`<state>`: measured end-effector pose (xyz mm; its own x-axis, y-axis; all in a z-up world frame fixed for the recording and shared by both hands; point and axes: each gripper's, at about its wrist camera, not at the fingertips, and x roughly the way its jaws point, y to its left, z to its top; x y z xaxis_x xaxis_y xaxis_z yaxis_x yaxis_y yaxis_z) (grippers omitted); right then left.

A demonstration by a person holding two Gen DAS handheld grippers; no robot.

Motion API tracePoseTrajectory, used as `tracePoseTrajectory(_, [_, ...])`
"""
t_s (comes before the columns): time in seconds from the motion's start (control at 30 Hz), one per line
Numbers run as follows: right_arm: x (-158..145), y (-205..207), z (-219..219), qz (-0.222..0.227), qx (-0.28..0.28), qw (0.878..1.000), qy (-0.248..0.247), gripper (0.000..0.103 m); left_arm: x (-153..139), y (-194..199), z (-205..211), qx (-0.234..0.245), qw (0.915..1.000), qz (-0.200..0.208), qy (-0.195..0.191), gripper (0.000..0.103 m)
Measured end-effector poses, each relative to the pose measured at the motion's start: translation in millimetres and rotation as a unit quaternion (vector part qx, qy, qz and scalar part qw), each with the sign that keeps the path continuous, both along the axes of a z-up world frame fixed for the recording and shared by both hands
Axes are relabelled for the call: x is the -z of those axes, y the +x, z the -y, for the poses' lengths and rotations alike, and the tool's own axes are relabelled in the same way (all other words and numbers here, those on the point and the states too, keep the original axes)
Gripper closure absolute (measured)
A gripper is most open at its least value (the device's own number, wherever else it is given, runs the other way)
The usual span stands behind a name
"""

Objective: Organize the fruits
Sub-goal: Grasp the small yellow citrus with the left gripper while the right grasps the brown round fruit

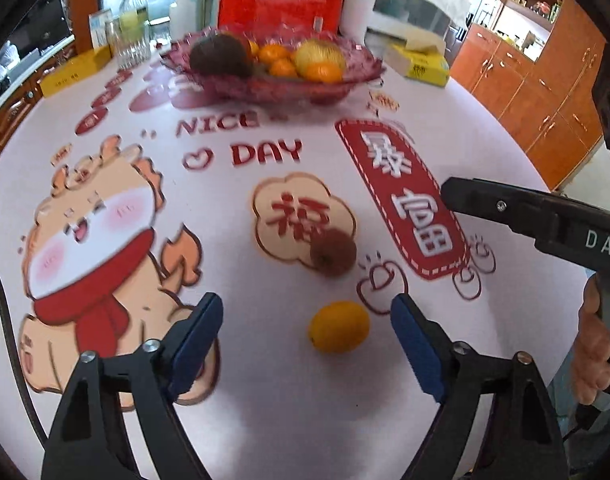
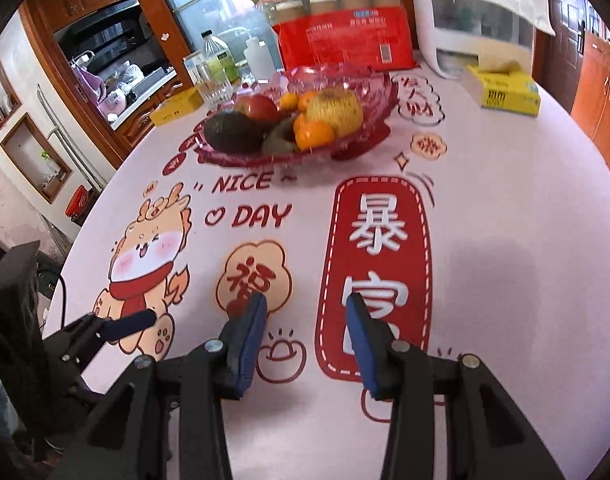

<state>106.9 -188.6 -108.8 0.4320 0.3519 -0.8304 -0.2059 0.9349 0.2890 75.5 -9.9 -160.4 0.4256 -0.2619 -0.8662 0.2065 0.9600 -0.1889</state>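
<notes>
A small orange fruit (image 1: pixel 339 326) lies on the printed tablecloth just ahead of my left gripper (image 1: pixel 307 316), which is open and empty. A brown fruit (image 1: pixel 334 253) lies a little farther on. The pink glass fruit bowl (image 1: pixel 357 76) stands at the far side, holding several oranges, a dark avocado and a yellow fruit; it also shows in the right wrist view (image 2: pixel 381 80). My right gripper (image 2: pixel 307 316) is open and empty above the tablecloth. A brown fruit (image 2: pixel 236 310) peeks from behind its left finger. The left gripper (image 2: pixel 133 322) shows at its left.
A yellow box (image 2: pixel 505 94), a white appliance (image 2: pixel 477 20), a red package (image 2: pixel 345 36), bottles and glasses (image 2: pixel 215 68) and another yellow box (image 2: pixel 177 106) stand behind the bowl. Wooden cabinets (image 1: pixel 545 92) lie beyond the table's right edge.
</notes>
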Motion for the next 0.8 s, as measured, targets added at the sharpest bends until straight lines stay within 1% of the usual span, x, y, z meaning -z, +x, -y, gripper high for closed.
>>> tracePoseTrajectory(0.2, [14, -3, -4, -0.012, -0.003, 1.0, 0.005, 0.061, 16, -4, 14, 0.022, 0.9997, -0.012, -0.007, 0.038])
tracePoseTrajectory(0.23, [16, -3, -5, -0.012, -0.004, 1.0, 0.005, 0.061, 17, -4, 16, 0.024, 0.9996, -0.012, -0.007, 0.043])
tracePoseTrajectory(0.27, [18, -4, -6, -0.013, -0.005, 1.0, 0.005, 0.061, 19, -4, 18, 0.027, 0.9996, -0.012, -0.006, 0.046])
tracePoseTrajectory(0.33, [20, -4, -8, -0.016, -0.008, 1.0, 0.007, 0.061, 22, -5, 21, 0.028, 0.9995, -0.012, -0.005, 0.056])
tracePoseTrajectory(0.37, [22, -4, -10, -0.018, -0.009, 1.0, 0.008, 0.061, 22, -6, 22, 0.027, 0.9996, -0.005, -0.003, 0.06])
tracePoseTrajectory(0.4, [24, -4, -11, -0.019, -0.011, 1.0, 0.008, 0.061, 22, -5, 22, 0.028, 0.9996, -0.006, -0.003, 0.068])
tracePoseTrajectory(0.5, [28, -5, -17, -0.022, -0.019, 1.0, 0.009, 0.061, 22, -6, 19, 0.022, 0.9997, -0.002, -0.009, 0.069])
tracePoseTrajectory(0.6, [31, -4, -24, -0.022, -0.03, 0.999, 0.009, 0.061, 21, -6, 15, 0.015, 0.9999, 0.003, -0.004, 0.069])
tracePoseTrajectory(0.8, [36, 0, -41, -0.025, -0.05, 0.998, 0.01, 0.061, 21, -6, -9, -0.015, 0.9999, 0.003, -0.003, 0.07])
